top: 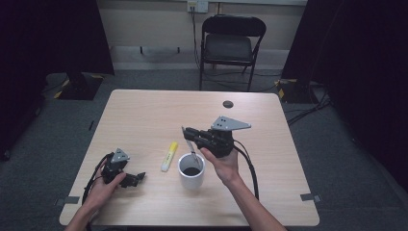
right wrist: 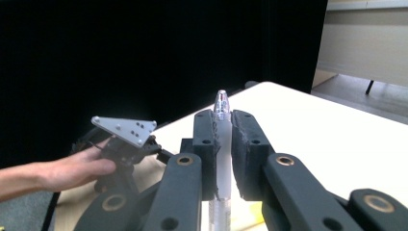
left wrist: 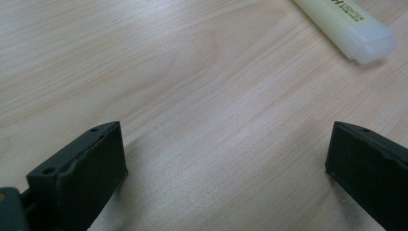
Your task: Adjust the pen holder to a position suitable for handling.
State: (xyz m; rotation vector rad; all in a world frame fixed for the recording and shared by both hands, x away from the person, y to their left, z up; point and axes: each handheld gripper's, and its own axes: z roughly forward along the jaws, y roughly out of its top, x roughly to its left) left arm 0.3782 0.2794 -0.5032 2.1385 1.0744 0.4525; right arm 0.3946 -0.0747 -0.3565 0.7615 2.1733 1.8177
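Pen [right wrist: 221,144] sits clamped between the jaws of the right tongs [right wrist: 222,126], its clear tip poking out past the pads in the right gripper view and its pale barrel running back down between them. From the high view that pen [top: 191,144] hangs slanted over the white cup [top: 191,171], its lower end at or just inside the cup's mouth; I cannot tell whether it touches the rim or the dark inside. So the pen looks picked up and carried to the cup, and what is left for it, as I judge, is to lower it in and let go.

The yellow highlighter [top: 169,156] lies flat on the desk [top: 144,120] just left of the cup, untouched, its capped end also showing at the top of the left gripper view [left wrist: 346,29]. If it belongs in the cup too, that part is not yet begun.

The left tongs [top: 137,177] rest low on the desk near the front left corner, held in the left hand [top: 103,185], jaws spread wide with nothing between them, only bare wood. They point towards the highlighter but stand apart from it. The right hand [top: 222,163] holds its tongs [top: 188,131] raised above the cup.

Further off, a small dark round disc [top: 228,104] lies near the far edge of the desk, and a folding chair [top: 231,43] stands beyond it
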